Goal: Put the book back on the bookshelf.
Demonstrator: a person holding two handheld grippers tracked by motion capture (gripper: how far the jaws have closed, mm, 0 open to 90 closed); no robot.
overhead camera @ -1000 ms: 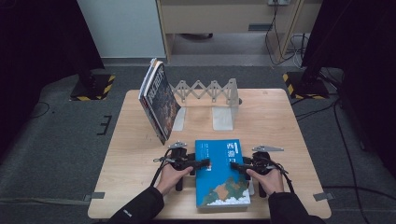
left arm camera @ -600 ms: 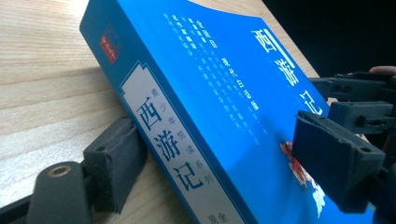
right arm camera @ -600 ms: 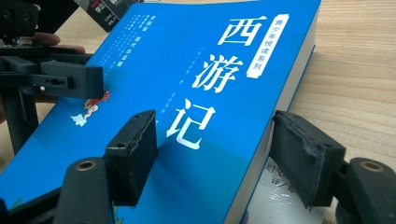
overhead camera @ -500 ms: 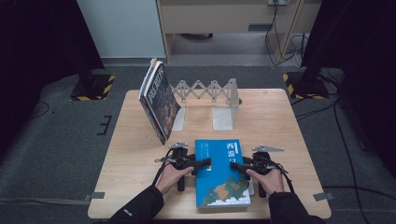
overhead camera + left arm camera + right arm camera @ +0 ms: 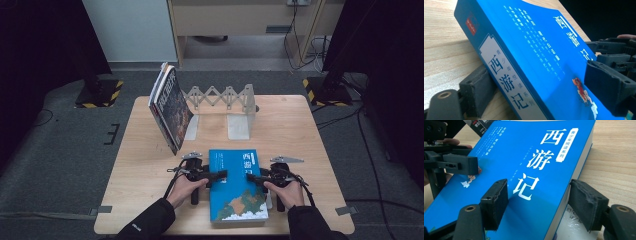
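Note:
A blue paperback (image 5: 239,192) with white Chinese title characters lies near the table's front edge, between my two hands. My left gripper (image 5: 219,175) is shut on the book's spine edge. In the left gripper view one pad (image 5: 477,90) sits under the spine and the other (image 5: 609,88) rests on the cover, so that edge is lifted off the wood. My right gripper (image 5: 251,177) is shut on the opposite, page-side edge. There one pad (image 5: 496,202) lies on the cover and the other (image 5: 587,206) is against the book's lower side.
A metal expanding book rack (image 5: 226,99) stands at the back of the wooden table (image 5: 300,130). A dark-covered book (image 5: 171,111) leans against the rack's left end. Something white and glossy (image 5: 574,226) pokes out from under the blue book's right edge.

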